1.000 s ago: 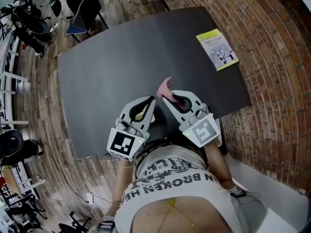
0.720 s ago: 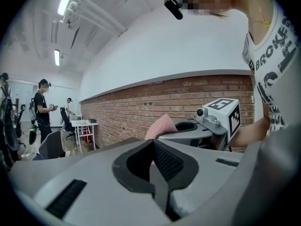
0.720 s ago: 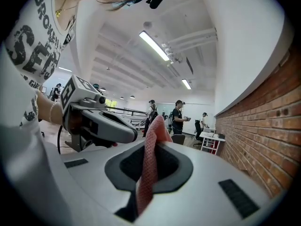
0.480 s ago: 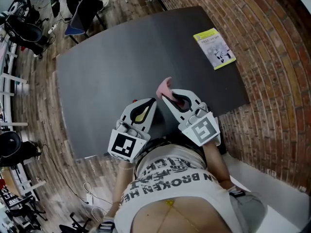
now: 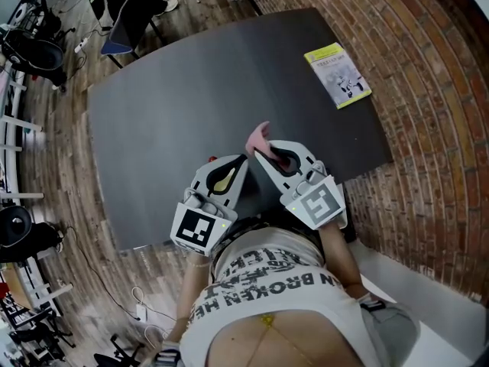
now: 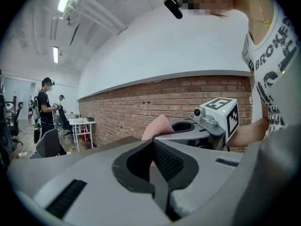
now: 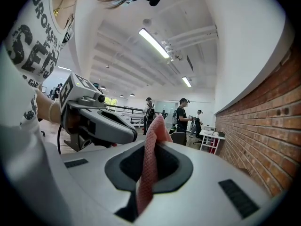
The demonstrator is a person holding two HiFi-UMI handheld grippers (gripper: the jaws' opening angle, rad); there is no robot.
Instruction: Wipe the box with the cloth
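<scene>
I have both grippers side by side over the near edge of the table, their tips almost meeting. The left gripper has its jaws fully together, with nothing between them. The right gripper is clamped on the pink cloth. The cloth runs up between the jaws, and its free end stands out past the tips, toward the far side of the table. The box is flat and yellow-green, with print on its top face. It lies at the far right of the table, close to the edge beside the brick wall, well apart from both grippers and the cloth.
</scene>
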